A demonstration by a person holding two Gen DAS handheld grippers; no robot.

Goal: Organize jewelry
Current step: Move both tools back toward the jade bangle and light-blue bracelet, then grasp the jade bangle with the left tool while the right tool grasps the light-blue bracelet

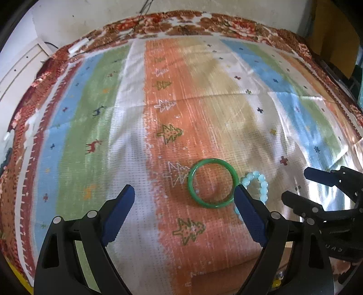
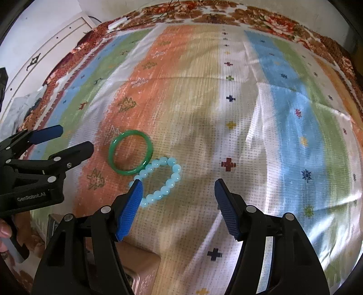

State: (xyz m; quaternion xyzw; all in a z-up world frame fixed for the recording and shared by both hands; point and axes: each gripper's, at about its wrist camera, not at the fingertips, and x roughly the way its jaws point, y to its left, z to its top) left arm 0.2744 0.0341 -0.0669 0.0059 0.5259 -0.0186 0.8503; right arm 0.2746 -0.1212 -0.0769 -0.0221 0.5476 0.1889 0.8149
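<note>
Left wrist view first: the left hand-held gripper (image 1: 184,197) is spread wide and gripping nothing, hovering over a striped cloth (image 1: 127,118) with little trees and reindeer on it. Between its fingers, closer to the right one, a green bangle (image 1: 192,183) lies flat on the orange stripe. Right next to it, touching or nearly so, is a pale blue bead bracelet (image 1: 261,181), partly hidden behind the right fingertip. Further right, the right hand-held gripper (image 1: 297,183) pokes in, jaws apart, nothing in them. Right wrist view shows the left gripper at the left edge, then the bangle, then the bracelet resting against its lower right rim. The right gripper's left finger overlaps the bracelet's near end, can't tell if it actually touches. A floral rug (image 2: 283,20) peeks out past the cloth's far edge.
</note>
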